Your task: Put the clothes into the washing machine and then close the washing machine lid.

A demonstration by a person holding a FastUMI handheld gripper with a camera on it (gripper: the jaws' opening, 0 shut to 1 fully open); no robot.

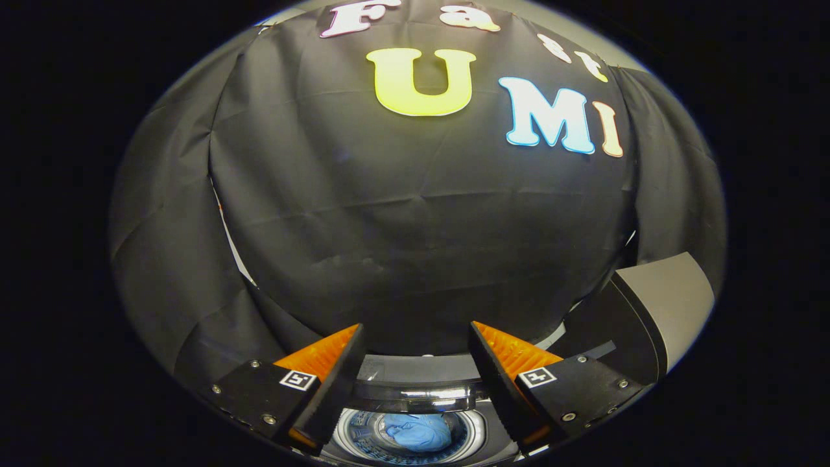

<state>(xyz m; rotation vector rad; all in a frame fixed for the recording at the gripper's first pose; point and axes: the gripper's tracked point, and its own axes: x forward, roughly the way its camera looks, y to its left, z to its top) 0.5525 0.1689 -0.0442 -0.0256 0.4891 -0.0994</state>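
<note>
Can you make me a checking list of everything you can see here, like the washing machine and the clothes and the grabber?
Surface: nothing seen.
Job's things: crumpled blue cloth lies inside the round metal drum of the top-loading washing machine; its grey lid stands raised, beyond the fingers to one side.
Clutter: nothing seen.
Grippers: two-finger gripper open, holding nothing, above the drum.
Cables: nothing seen.
Surroundings: black cloth booth wall behind the machine.

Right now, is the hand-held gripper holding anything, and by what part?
Nothing is held. The hand-held gripper is open, its fingers apart with nothing between them. The blue cloth lies below in the washer drum.
</note>
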